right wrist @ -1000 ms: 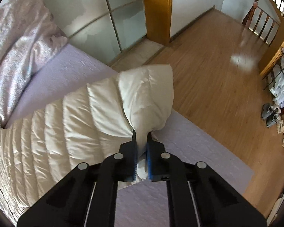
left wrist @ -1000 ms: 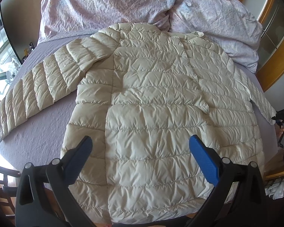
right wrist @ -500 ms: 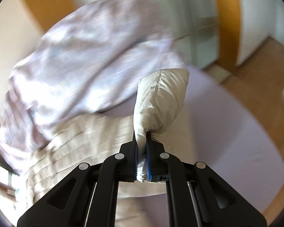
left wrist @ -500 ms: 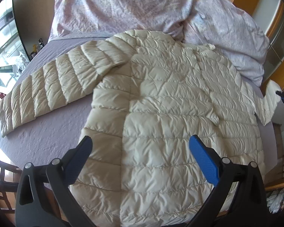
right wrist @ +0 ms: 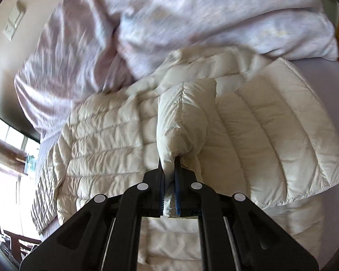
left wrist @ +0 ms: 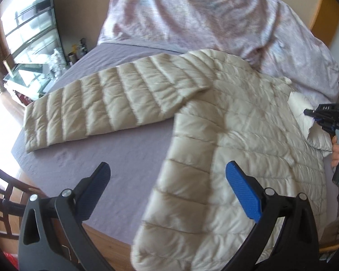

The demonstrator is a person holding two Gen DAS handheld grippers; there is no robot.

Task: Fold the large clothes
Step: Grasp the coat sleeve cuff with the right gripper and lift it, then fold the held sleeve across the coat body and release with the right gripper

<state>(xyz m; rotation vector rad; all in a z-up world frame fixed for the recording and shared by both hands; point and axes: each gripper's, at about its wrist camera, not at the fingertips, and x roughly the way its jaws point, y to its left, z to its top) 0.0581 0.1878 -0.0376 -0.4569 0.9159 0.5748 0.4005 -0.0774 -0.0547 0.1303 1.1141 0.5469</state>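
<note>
Spread flat across the bed (left wrist: pixel 128 140), collar toward the rumpled duvet (left wrist: pixel 192 18): the puffer jacket (left wrist: pixel 255 140). Far sleeve (left wrist: pixel 106 103) stretched out sideways from the jacket, untouched. Near sleeve (right wrist: pixel 271 135) now swung in off the bed edge and doubled over the jacket's body, a second ago dangling out over the floor. First fold nearly made. Right claw (right wrist: pixel 168 171) clamped on the cuff (right wrist: pixel 183 117), held above the jacket. Left claw (left wrist: pixel 167 187) spread wide, empty, hovering at the jacket's hem.

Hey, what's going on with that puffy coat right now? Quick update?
Right gripper shut on sleeve cuff, carried over the jacket. Left gripper open, hovering. Other sleeve flat on bed. Nothing blocking.
</note>
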